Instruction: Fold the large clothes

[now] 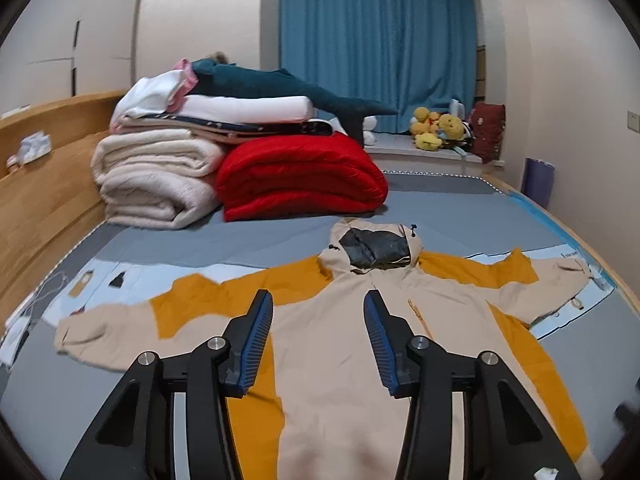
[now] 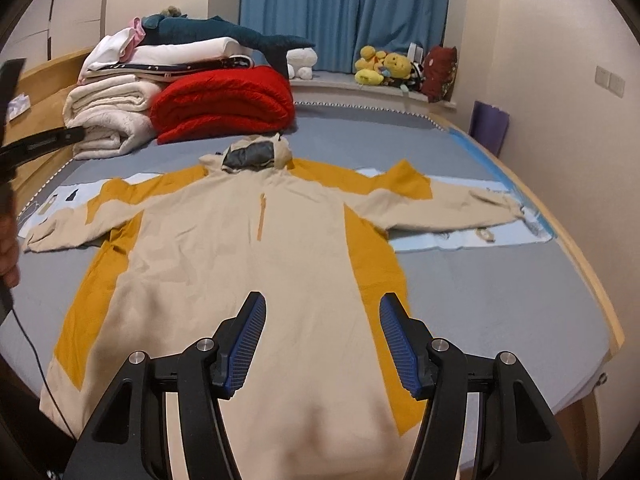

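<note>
Cream and mustard-yellow fabric makes up the large hooded pullover (image 2: pixel 248 248), which lies flat, front side up, on the grey-blue bed (image 2: pixel 500 280). Its body is cream down the middle with mustard panels along both sides and across the shoulders. Both sleeves stretch straight out to either side, mustard near the shoulder and cream toward the cuffs. The hood (image 2: pixel 256 154) points toward the far end of the bed and shows a dark grey lining. A short orange zip strip (image 2: pixel 261 218) runs down from the neck. The hem lies nearest the cameras.

A light blue printed sheet (image 2: pixel 460 236) lies under the sleeves. Beyond the hood sit a folded red quilt (image 2: pixel 224 100) and a stack of folded cream blankets (image 2: pixel 108 116), touching each other.

The left claw (image 1: pixel 318 336) hangs above the chest of the pullover, its blue-padded jaws apart with nothing between them. The right claw (image 2: pixel 322 340) hangs over the lower body, jaws wide apart and also empty.
</note>
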Demonstrator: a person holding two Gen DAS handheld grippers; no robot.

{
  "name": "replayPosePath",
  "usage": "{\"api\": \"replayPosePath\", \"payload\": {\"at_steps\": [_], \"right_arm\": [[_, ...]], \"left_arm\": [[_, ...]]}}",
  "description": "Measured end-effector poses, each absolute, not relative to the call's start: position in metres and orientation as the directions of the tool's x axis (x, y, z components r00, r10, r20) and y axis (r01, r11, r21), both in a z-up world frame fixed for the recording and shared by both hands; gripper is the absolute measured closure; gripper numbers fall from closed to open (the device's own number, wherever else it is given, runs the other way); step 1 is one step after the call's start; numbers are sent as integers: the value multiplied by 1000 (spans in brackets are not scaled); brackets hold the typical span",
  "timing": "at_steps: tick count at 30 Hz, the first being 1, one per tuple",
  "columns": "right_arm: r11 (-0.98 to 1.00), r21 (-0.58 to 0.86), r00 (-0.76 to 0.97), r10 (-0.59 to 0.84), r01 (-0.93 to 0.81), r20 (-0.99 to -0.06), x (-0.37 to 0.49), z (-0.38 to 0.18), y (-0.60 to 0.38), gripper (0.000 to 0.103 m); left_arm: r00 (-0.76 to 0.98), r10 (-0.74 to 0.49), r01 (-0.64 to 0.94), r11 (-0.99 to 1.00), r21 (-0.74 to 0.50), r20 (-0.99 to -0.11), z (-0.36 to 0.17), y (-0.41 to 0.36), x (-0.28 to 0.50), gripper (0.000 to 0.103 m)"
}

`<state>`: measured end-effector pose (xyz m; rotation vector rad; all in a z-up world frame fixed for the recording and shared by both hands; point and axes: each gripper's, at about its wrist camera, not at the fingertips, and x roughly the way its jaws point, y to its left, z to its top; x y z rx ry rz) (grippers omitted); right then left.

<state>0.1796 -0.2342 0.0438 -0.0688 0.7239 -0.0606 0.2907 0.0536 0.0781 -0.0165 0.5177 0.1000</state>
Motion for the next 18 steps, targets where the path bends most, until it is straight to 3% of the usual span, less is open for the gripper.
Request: {"api": "replayPosePath", "payload": {"at_steps": [5, 11, 16, 18], "right_arm": [[998, -51, 747, -53, 26, -663, 226, 55, -221, 43], [998, 29, 752, 57, -51, -657, 317, 64, -176, 43], [985, 29, 782, 155, -172, -603, 342, 55, -145, 43], [984, 46, 751, 160, -170, -641, 352, 41, -140, 43]], "left_arm": [[787, 103, -159, 986, -39, -608, 49, 75, 315, 68], [777, 138, -216, 975, -53, -615, 44, 102, 330, 68], [727, 166, -314, 943, -108, -667, 23, 146, 343, 69], [699, 198, -368, 923, -110, -687, 10, 167, 347, 70]]}}
